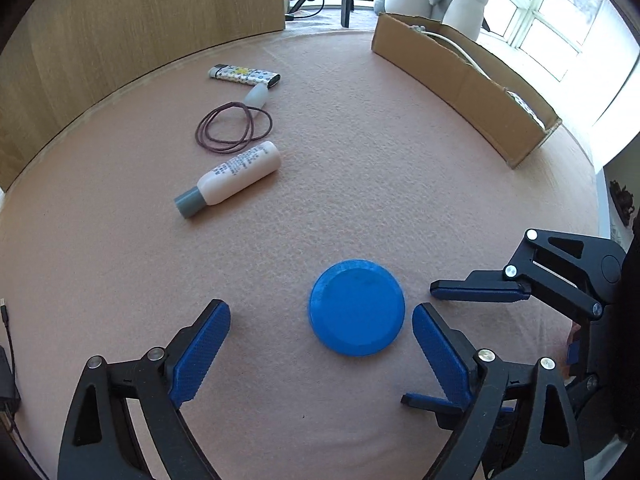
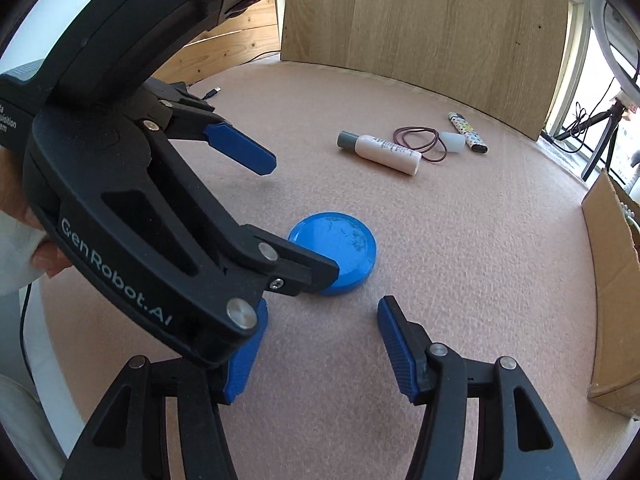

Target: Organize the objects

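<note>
A blue round lid (image 1: 356, 308) lies flat on the pink felt table (image 1: 360, 160). My left gripper (image 1: 322, 314) is open and straddles it; the lid sits close to the right-hand finger, with no pad pressing on it. My right gripper (image 1: 418, 344) comes in from the right, open with nothing between its fingers. In the right wrist view the lid (image 2: 340, 240) lies just beyond my right gripper (image 2: 324, 312), and the left gripper (image 2: 298, 218) crosses in front and hides one right finger. A hand (image 2: 24, 216) holds the left gripper.
At the far side lie a white bottle with a grey cap (image 1: 232, 176), a dark elastic loop (image 1: 234, 128), a small translucent cap (image 1: 258, 94) and a patterned lighter (image 1: 244, 75). A cardboard box (image 1: 460, 80) borders the right edge. A wooden board (image 1: 140, 20) stands behind.
</note>
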The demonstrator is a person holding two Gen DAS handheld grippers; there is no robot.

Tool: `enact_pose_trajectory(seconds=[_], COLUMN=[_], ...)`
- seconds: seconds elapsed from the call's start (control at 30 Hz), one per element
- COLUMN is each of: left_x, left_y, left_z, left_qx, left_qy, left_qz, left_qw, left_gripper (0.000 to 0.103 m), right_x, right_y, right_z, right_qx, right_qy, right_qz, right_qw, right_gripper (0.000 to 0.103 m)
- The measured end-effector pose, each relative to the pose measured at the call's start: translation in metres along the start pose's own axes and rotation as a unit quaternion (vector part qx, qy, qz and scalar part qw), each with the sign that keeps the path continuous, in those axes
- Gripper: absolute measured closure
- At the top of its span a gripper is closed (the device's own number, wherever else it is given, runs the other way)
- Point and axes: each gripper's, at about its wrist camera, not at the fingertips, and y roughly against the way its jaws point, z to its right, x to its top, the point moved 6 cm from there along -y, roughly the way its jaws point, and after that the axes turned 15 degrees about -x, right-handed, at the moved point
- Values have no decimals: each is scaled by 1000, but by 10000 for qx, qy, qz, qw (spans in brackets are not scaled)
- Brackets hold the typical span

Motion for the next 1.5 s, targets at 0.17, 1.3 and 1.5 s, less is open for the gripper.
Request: enact_pose_trajectory(seconds=[0.17, 1.3, 1.5], left_x=[2, -18, -17], left_y=[-6, -2, -2], left_z=[6, 33, 32], left_qx=[35, 175, 151], left_qy=[-202, -1137, -1108], left_qz=[137, 860, 847], left_qw=[9997, 9896, 9901], left_gripper=[20, 49, 49], right_x=[-22, 44, 44], right_y=[11, -36, -35], right_z=[19, 21, 19], right_qx=[106, 1328, 1458], right_qy=[104, 106, 220], right_qz=[-154, -707, -698], right_qw=[9998, 9886, 9866], right_gripper=[46, 48, 58])
